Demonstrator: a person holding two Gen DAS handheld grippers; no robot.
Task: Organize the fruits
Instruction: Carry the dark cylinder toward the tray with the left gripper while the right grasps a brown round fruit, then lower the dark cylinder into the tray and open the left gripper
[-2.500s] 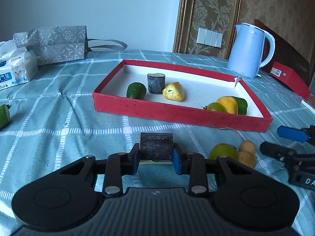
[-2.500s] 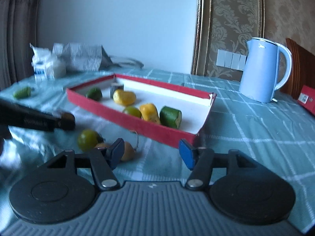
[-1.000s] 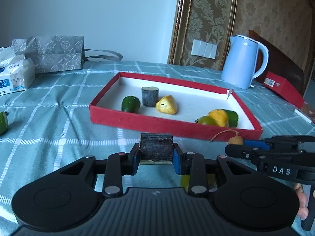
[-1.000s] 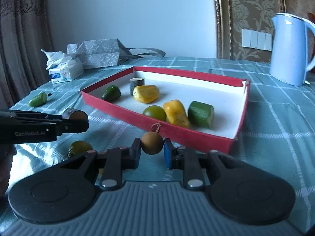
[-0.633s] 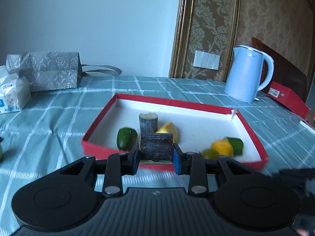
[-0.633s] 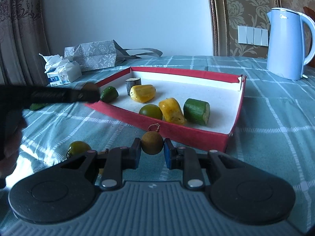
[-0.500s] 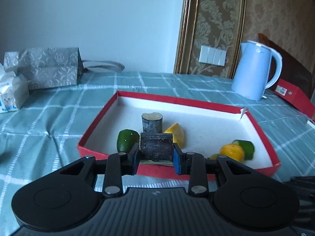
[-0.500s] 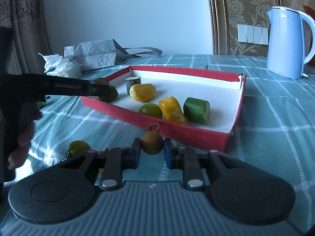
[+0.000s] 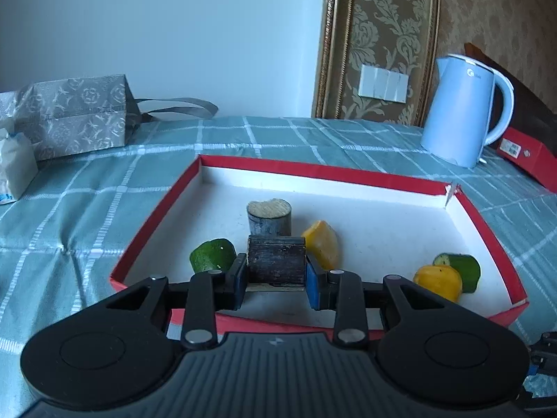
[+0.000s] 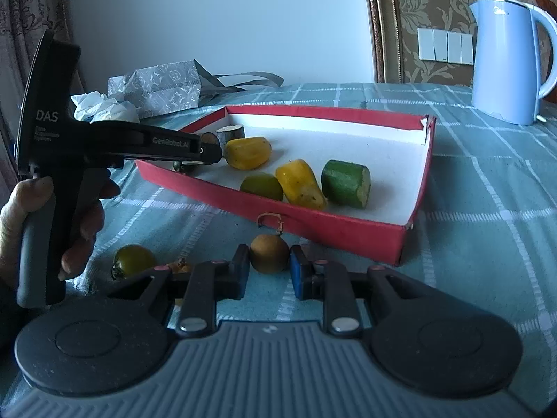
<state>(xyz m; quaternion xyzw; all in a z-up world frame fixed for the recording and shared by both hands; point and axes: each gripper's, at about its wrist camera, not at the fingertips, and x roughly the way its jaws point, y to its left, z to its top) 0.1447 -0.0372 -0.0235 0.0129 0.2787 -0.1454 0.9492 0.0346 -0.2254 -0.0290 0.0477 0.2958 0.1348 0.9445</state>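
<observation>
My left gripper (image 9: 276,280) is shut on a dark brown cylinder piece (image 9: 276,259) and holds it over the near left part of the red tray (image 9: 323,169). In the right wrist view the left gripper (image 10: 209,151) reaches over the tray's left edge (image 10: 195,181). The tray holds a grey stump piece (image 9: 268,217), green pieces (image 9: 212,259) and yellow pieces (image 9: 322,249). My right gripper (image 10: 269,271) is shut on a small brown round fruit (image 10: 269,253) with a stem, in front of the tray.
A green round fruit (image 10: 134,260) and a small brown one (image 10: 179,266) lie on the checked cloth left of my right gripper. A blue kettle (image 9: 466,111) stands back right, a grey gift bag (image 9: 75,115) and tissue pack (image 9: 14,165) back left, a red box (image 9: 525,156) far right.
My left gripper has carried the dark cylinder forward from the cloth to above the tray. My right gripper closed on the brown fruit and has stayed nearly still since.
</observation>
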